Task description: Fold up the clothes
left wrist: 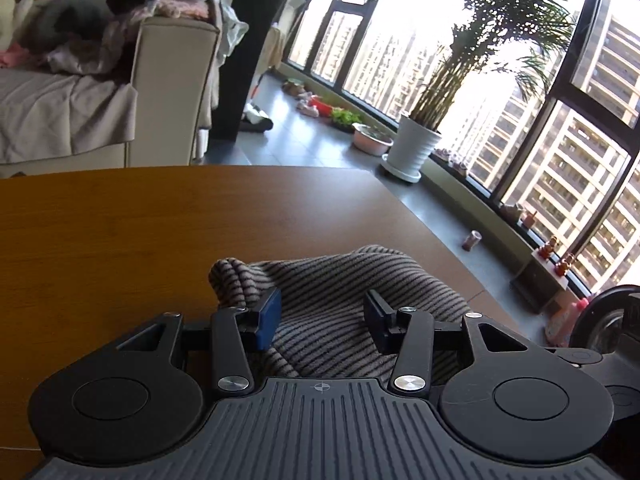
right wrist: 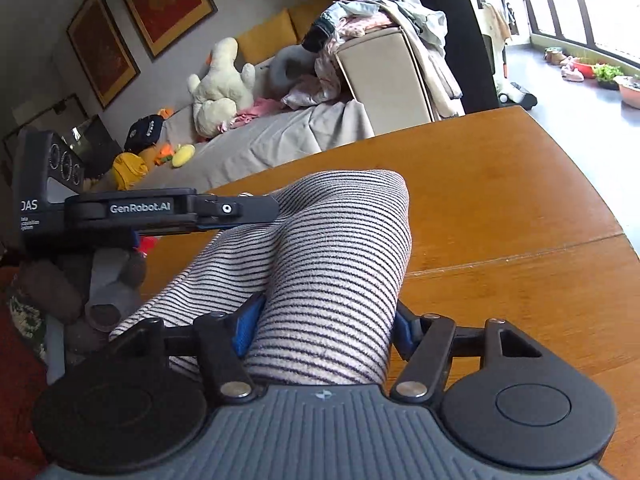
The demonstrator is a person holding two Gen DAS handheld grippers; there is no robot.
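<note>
Landmark: the wooden table (left wrist: 120, 232), brown, with a curved far edge and a seam across its top in the right wrist view.
Striped garment (right wrist: 332, 264): a knit piece with thin dark stripes on a pale ground, lying bunched on the table near its front edge; one rolled end points toward the far side of the table.
Left gripper (left wrist: 322, 320): low over the table at the near end of the garment; its jaws stand apart with striped cloth lying between them. The left blue pad touches a raised fold of cloth; the right pad stands clear of the cloth, so nothing is clamped.
Right gripper (right wrist: 324, 326): over the table, its jaws on either side of a thick roll of the garment. Both blue pads lie against the roll and the cloth fills the whole gap, so it grips the garment.
The two grippers: in the right wrist view the left gripper comes in from the left edge, its tip at the far side of the same garment.
Hand (right wrist: 80, 288): a gloved hand under the left gripper, beside the table's left edge.
Sofa (left wrist: 172, 80): beyond the table's far edge, cream, heaped with loose clothes.
Potted plant (left wrist: 416, 148): on the floor past the table's far right corner, by the windows.
</note>
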